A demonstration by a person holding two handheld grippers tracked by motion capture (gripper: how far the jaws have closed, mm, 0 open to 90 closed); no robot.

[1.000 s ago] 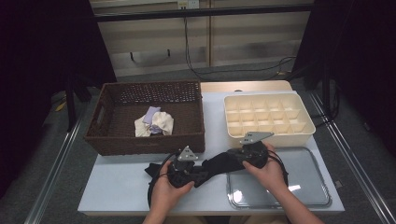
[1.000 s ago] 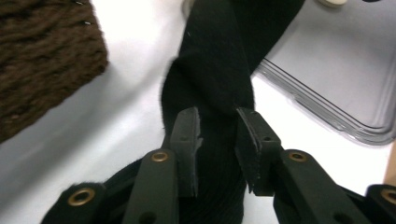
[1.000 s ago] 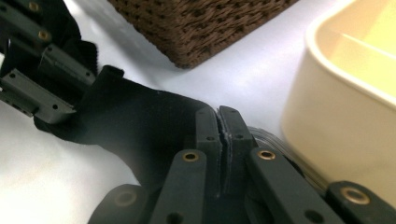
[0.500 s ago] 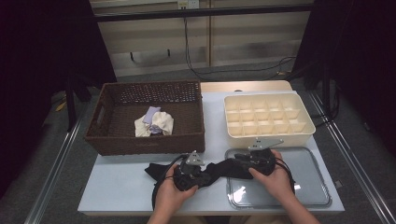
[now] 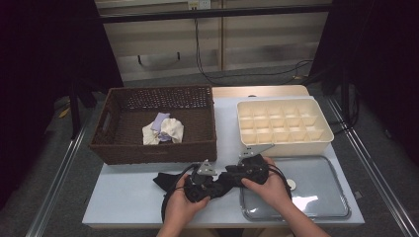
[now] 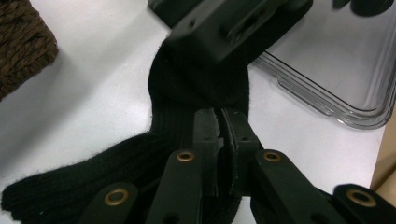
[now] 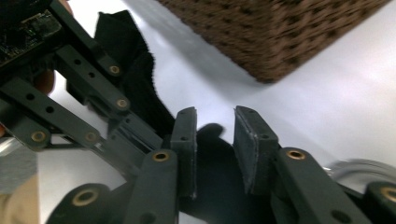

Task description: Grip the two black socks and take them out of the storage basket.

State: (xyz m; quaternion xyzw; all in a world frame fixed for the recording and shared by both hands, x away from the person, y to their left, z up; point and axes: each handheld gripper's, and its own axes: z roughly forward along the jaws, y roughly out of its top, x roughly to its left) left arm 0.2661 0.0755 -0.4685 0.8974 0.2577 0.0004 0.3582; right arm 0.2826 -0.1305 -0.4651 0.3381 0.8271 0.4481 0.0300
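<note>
Now your left gripper (image 6: pixel 219 135) has clamped down, its jaws pinched nearly together on the black sock (image 6: pixel 116 163), which lies on the white table (image 5: pixel 123 197) just in front of the wicker basket (image 5: pixel 153 148). Your right gripper (image 7: pixel 212 144) has done the opposite: its jaws were squeezed tight a second ago and have just parted, and they now stand a little apart with the dark knit lying between them, the pads not pressing it. Both hands have also slid toward you since a second ago, the right one down onto the near-left corner of the clear tray (image 5: pixel 321 207). To my eye that's a handover of the grip, left side holding, right side freed to take a new bite for a fold or roll. The divided beige box (image 5: pixel 281 143) sits empty behind the tray, the likely destination.
</note>
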